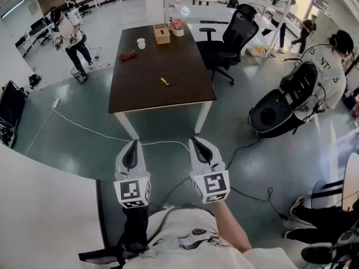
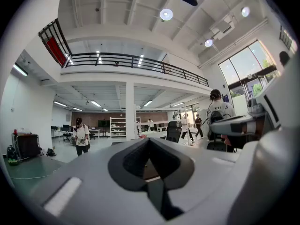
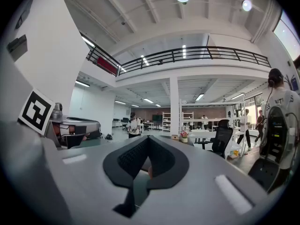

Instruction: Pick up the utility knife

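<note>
The utility knife [image 1: 164,82] is small and yellow and lies flat near the middle of the dark brown table [image 1: 140,88], some way ahead of me. Well short of the table's near edge, over the floor, I hold my left gripper [image 1: 133,143] and right gripper [image 1: 198,140] side by side. The jaws of both are closed together and hold nothing. In the left gripper view, the left gripper [image 2: 149,142] points level across the room. In the right gripper view, the right gripper [image 3: 149,140] does the same. I cannot make out the knife in either gripper view.
At the table's far end stand a white cup [image 1: 141,43], a red object [image 1: 128,55], a wooden box [image 1: 162,34] and a flower pot [image 1: 178,28]. A black office chair [image 1: 230,38] stands at its right. A white cable [image 1: 84,128] crosses the floor. People stand left [image 1: 73,38] and right [image 1: 331,66].
</note>
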### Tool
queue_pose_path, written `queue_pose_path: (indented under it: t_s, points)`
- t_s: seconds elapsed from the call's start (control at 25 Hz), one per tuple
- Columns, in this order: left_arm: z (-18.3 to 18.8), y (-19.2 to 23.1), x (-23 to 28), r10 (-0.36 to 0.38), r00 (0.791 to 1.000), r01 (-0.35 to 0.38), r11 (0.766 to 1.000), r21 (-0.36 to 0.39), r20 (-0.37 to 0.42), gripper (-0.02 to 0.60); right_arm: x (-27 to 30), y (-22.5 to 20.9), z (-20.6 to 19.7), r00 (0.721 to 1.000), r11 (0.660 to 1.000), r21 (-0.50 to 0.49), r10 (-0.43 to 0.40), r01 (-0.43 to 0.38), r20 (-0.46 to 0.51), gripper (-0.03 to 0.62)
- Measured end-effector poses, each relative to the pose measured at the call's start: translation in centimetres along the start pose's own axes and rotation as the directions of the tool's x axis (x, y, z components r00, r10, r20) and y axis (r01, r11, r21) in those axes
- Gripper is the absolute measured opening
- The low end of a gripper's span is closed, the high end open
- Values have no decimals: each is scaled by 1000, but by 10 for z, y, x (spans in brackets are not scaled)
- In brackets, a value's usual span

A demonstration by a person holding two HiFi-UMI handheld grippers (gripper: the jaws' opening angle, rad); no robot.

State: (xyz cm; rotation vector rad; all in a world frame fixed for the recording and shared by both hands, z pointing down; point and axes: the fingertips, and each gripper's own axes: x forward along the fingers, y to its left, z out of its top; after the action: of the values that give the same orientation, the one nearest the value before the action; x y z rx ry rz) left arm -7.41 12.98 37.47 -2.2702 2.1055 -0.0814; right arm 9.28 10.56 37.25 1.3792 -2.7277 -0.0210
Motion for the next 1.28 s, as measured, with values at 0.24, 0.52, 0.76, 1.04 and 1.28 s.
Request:
queue_pose_path:
  t_s: [0.24, 0.52, 0.76, 1.04, 1.28]
  points:
    - [-2, -1, -2, -1, 1000, 1, 1000, 1, 0, -3, -3, 0, -3, 1000, 1000, 0, -2, 2, 1, -2]
    - [-2, -1, -3, 0, 1000, 0, 1000, -2, -3, -3, -5, -2, -5, 1000, 1000, 4, -2, 2, -3, -2]
    - [-9, 1, -4, -5, 1000, 5, 1000, -9, -13, -3, -3, 2, -8, 1000, 1000, 26, 12, -12, 0, 0]
    - [-12, 6, -8, -24, 999, 23, 999, -29, -26, -3, 3, 6, -7, 1000, 1000, 30, 1, -1, -17, 2]
    - [-36, 19, -20, -40, 997, 36, 998, -53, -73, -3, 3, 24, -22, 999, 999, 33, 9, -7, -52, 2]
